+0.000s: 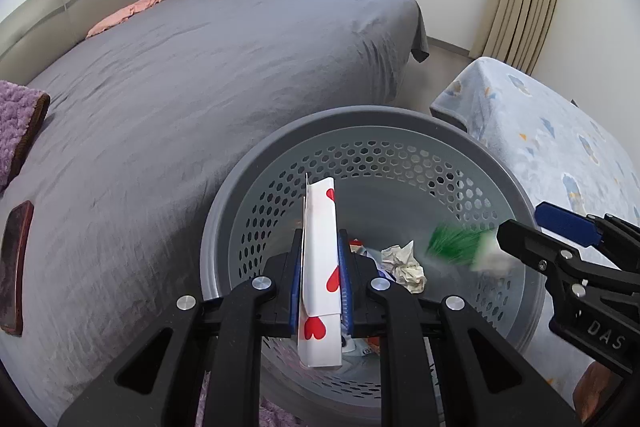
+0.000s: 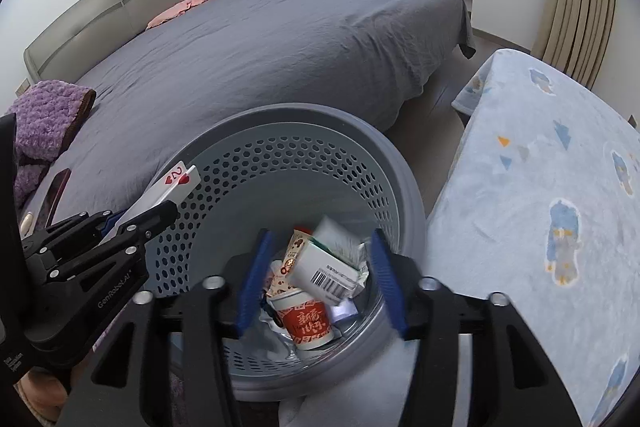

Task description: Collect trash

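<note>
The left gripper (image 1: 320, 263) is clamping a bent playing card (image 1: 320, 267), white with red hearts, between its two blue pads, the jaws standing almost together with only the card's thickness between them; the card is standing on edge and rising past the fingertips, and in the right wrist view its far corner is showing a red 2 with hearts. The gripper and card are hanging over the open mouth of a grey perforated trash basket (image 1: 372, 119). The right gripper (image 2: 320, 267) is standing with its jaws apart over the same basket, its blue pads touching nothing, while a white box with a barcode (image 2: 324, 269) is lying between and below them among the trash; in the left wrist view a blurred green-and-white object (image 1: 460, 243) is appearing just off the right gripper's fingertips, and whether it is touching them cannot be told. Inside the basket a red-and-white paper cup (image 2: 306, 323), a brown-and-white snack wrapper (image 2: 290, 259) and a crumpled paper ball (image 1: 404, 265) are resting. The basket is standing on the floor between a bed with a grey sheet (image 1: 208, 75) and a surface draped in a light blue patterned cloth (image 2: 540, 207). A purple fuzzy cloth (image 2: 44, 119) is lying on the bed's near edge.
</note>
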